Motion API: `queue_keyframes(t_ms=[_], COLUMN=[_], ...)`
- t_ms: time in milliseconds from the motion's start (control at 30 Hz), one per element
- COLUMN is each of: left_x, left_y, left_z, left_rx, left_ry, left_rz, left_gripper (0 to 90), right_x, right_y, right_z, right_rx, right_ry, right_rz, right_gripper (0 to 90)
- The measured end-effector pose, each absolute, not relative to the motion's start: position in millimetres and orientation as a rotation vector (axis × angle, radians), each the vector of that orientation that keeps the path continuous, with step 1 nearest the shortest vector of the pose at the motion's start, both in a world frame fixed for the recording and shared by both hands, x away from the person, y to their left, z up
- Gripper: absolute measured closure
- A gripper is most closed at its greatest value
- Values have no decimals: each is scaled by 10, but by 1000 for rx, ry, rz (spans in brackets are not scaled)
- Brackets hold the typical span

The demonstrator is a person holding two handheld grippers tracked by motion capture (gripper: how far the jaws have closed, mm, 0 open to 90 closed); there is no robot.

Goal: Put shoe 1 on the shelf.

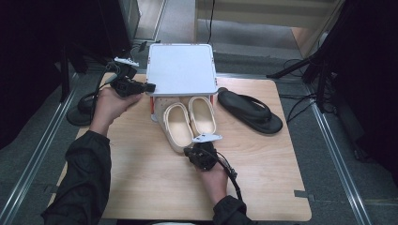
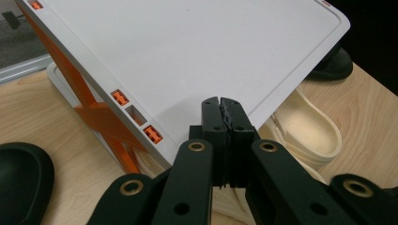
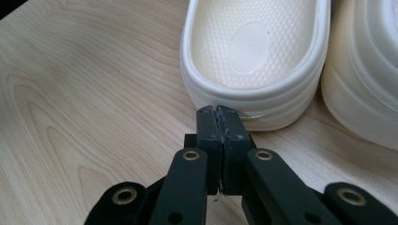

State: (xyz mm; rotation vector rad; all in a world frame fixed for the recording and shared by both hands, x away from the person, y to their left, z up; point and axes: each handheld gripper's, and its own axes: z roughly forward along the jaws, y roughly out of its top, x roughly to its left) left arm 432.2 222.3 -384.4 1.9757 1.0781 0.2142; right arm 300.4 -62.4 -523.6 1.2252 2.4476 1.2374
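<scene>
Now right hand-held gripper, jaws closed and empty, noses the cream clog's heel just ahead, likely pushing it under the white rack; left hand-held gripper, also closed, rests at the rack's edge, probably steadying it.

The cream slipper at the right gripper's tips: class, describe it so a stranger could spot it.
Find the white rack at the table's far edge. Two cream slippers poke from under it. It's the left cream slipper, heel nearest the right gripper, unlike the black sandal.
</scene>
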Motion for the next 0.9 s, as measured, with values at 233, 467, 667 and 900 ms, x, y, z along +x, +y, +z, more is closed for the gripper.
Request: queue_keyframes(t_ms=[233,467,667,900], left_x=[4322,4322,4323,4320], left_y=[2220,2222,2225,2224], left_z=[-3844,-3846,-3847,-3847], left_rx=[1976,1974,1970,1974], left_ry=[1078,1079,1081,1077], left_rz=[215,213,210,216], left_gripper=[897,897,897,897], right_x=[3032,3071,3120,3216], right_y=[-592,-523,-453,-342], right_z=[-5189,-5142,-5114,-5064], right_rx=[1224,1209,1214,1205], right_ry=[2441,2441,2455,2455], right_rz=[1236,1256,1254,1245], right_gripper=[900,900,900,900])
